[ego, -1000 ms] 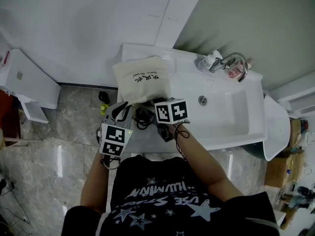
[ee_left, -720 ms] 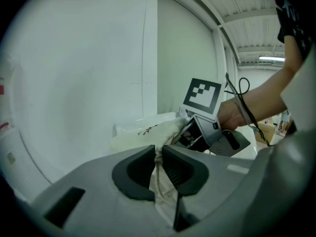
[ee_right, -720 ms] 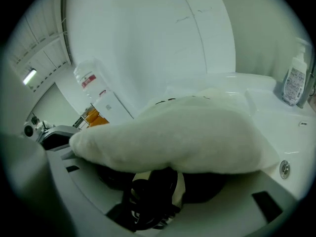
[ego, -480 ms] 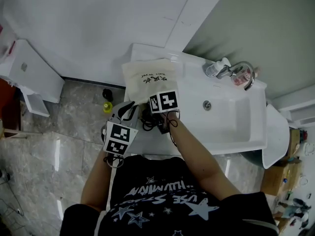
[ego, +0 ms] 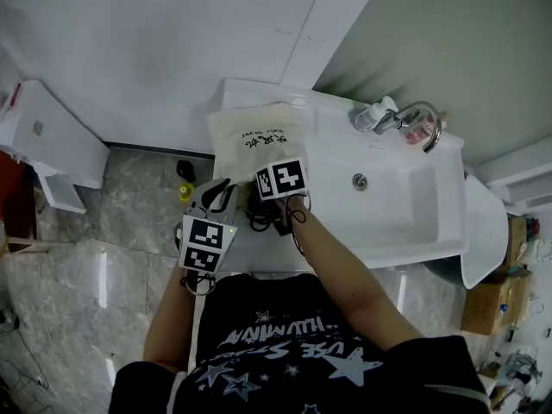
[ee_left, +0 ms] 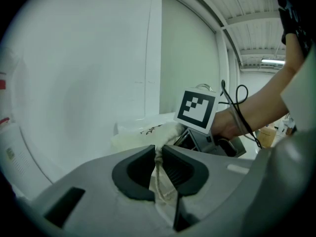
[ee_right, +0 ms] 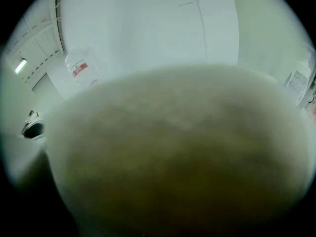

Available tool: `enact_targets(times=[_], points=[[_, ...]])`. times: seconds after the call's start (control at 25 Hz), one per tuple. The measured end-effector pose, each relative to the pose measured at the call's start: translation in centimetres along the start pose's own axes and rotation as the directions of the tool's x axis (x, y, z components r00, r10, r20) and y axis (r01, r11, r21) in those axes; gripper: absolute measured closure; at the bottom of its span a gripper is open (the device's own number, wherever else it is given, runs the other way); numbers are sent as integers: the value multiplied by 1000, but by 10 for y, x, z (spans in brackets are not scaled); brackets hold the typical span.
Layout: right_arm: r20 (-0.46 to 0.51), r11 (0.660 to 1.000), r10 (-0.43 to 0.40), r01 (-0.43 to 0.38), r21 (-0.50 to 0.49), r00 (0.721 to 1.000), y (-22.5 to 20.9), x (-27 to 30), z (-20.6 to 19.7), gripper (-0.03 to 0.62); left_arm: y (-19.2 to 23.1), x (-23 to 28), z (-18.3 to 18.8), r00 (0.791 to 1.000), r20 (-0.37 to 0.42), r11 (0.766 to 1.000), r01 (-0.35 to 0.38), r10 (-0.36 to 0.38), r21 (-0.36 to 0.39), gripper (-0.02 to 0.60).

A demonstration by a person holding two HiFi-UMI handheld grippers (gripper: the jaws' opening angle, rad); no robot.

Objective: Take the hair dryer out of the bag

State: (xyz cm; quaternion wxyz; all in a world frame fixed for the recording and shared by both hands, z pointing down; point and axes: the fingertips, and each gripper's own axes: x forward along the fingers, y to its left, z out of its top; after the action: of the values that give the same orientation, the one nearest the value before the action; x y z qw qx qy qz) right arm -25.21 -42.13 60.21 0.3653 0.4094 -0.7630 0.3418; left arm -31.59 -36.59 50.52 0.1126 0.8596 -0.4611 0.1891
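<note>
A cream cloth bag (ego: 254, 132) with dark print lies on the left end of the sink counter. My left gripper (ee_left: 157, 152) is shut on a fold of the bag's edge and its drawstring; in the head view the left gripper (ego: 217, 192) sits at the bag's near corner. The right gripper (ego: 278, 179) reaches into the bag's mouth, with only its marker cube (ee_left: 196, 110) and my hand showing. Blurred bag cloth (ee_right: 187, 157) fills the right gripper view and hides its closing jaws. The hair dryer is not visible.
The white basin (ego: 405, 197) lies to the right of the bag, with a faucet (ego: 414, 115) and a pump bottle (ego: 371, 115) behind it. A black cord (ego: 259, 214) loops by my right wrist. A white cabinet (ego: 43, 145) stands on the marble floor to the left.
The right gripper has moved away from me and pushed further into the bag's mouth. The left gripper has kept its grip and place.
</note>
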Motion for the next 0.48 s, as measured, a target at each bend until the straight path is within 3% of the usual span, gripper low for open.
enact_targets(times=[0.28,0.48], points=[[-25,995,93,-94,-23,995,11,-23,-10,407,1,-2,5,1000,16,1000,-12,12,-28,523],[-36,979,178,-181,-96,983,20,-50,-27,408,1,-2,10,998,32,997,-47,49,-64,523]])
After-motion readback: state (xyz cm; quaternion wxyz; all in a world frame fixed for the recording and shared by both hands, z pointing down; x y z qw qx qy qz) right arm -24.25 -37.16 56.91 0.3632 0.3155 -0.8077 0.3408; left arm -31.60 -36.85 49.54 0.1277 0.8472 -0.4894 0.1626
